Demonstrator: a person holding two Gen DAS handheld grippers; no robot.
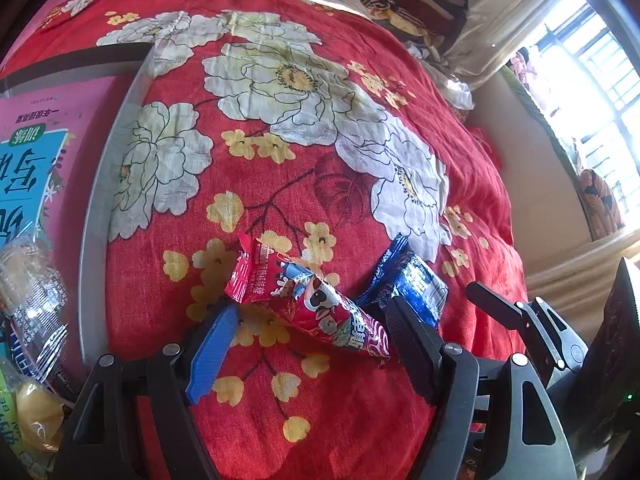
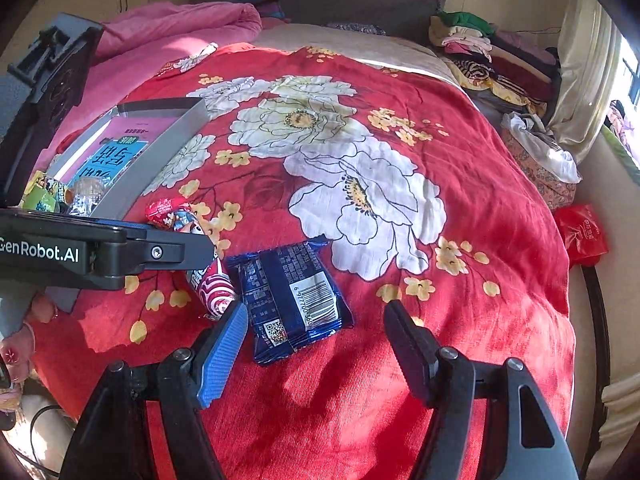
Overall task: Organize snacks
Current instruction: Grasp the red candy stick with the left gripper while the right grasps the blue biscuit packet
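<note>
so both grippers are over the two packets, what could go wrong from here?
1. The red packet and blue packet lie almost touching, so the left gripper and right gripper may collide.
2. The red packet's end reaches the right gripper's blue finger, which could snag it.
3. The soft bedspread may bunch into a pinch.

Both tools (image 1: 312, 320) (image 2: 316, 322) gaping, angled downward

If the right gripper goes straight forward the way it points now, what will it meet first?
Most likely the blue snack packet lying on the red floral bedspread: it sits just ahead of the open right gripper, toward its blue finger. Depth is uncertain.
</note>
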